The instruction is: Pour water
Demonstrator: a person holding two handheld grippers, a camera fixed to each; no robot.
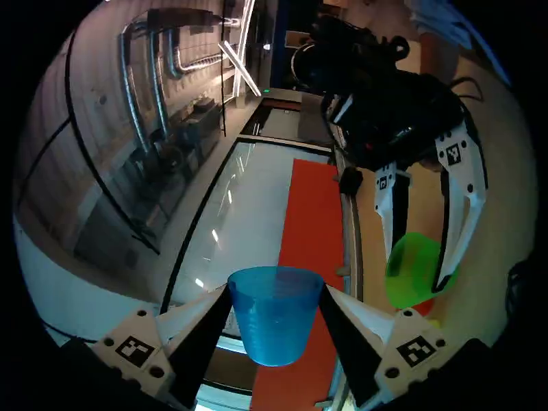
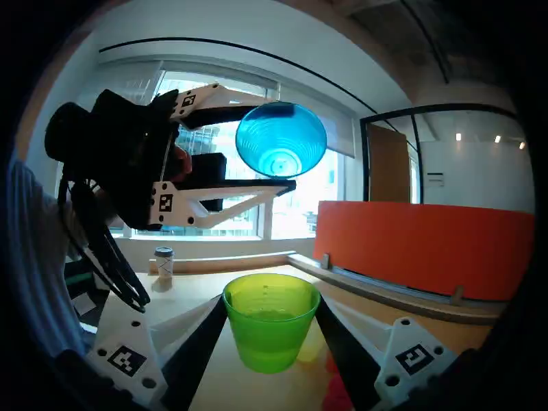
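My left gripper (image 1: 275, 314) is shut on a translucent blue cup (image 1: 275, 314), both fingers pressing its sides. In the right gripper view the same blue cup (image 2: 281, 139) hangs high and tipped on its side, its mouth facing the camera, inside the left gripper (image 2: 274, 144). My right gripper (image 2: 270, 322) is shut on a translucent green cup (image 2: 272, 320) that stands upright, with liquid in its lower part. In the left gripper view the green cup (image 1: 411, 268) sits between the right gripper's (image 1: 418, 267) white fingers, to the right and farther off.
A light wooden table (image 2: 198, 288) lies below the cups. An orange partition (image 2: 425, 250) runs along its far edge. A small can (image 2: 163, 264) stands at the table's back left. A person's sleeve (image 2: 27, 274) and black cables (image 2: 109, 260) hang at the left.
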